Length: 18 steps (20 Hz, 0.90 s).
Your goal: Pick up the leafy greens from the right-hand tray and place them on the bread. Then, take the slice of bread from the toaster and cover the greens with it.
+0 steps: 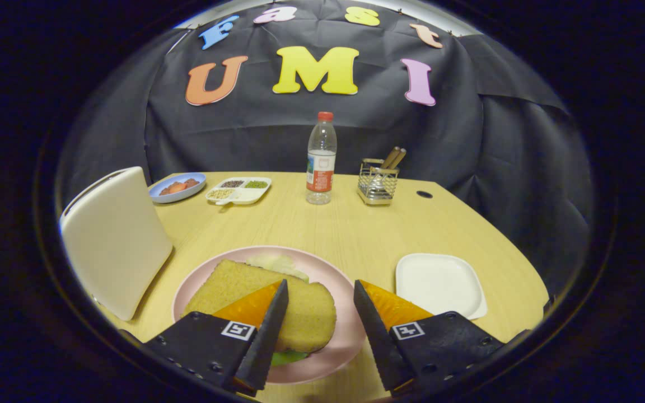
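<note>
Gripper [321, 285] jaws apart, seemingly empty

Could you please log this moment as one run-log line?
gripper: open above bread | bread: lying on greens, on pink plate | white tray: right of plate | toaster: left of plate

Even, fairly bright light from above falls on the worktop [356, 229], with soft, short shadows. The plate [350, 330] and white tray [440, 282] show no glare. Fisheye bending curves the worktop's edges. The centre is sharp; the rim darkens. The tool's [321, 291] fingers stand apart.
</note>
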### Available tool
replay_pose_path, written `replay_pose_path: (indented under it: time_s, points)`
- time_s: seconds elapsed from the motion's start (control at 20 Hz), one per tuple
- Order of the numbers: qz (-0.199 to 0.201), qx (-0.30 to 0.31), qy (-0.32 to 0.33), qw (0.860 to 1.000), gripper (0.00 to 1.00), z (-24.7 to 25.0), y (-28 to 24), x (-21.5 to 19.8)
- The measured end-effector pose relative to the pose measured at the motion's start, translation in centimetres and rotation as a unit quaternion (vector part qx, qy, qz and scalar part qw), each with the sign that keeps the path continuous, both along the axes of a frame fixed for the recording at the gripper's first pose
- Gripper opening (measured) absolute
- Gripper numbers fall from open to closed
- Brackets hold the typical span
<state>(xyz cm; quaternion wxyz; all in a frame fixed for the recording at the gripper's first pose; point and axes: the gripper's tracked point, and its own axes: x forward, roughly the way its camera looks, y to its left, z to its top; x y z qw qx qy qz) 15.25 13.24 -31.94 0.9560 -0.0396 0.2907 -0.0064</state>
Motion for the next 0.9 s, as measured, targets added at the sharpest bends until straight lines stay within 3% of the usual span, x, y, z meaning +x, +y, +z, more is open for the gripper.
replay_pose_path:
  time_s: [0.15,0.5,0.75,0.9]
  points:
    - [-0.003,0.017,-0.027,0.999,0.93,3.0,0.0,-1.0]
    - [-0.037,0.038,-0.14,0.989,0.94,14.0,-0.8,-5.6]
    - [-0.06,0.0,-0.182,0.982,0.93,19.6,-2.1,-10.0]
    - [-0.04,-0.01,-0.224,0.974,0.93,23.5,-1.1,-12.3]
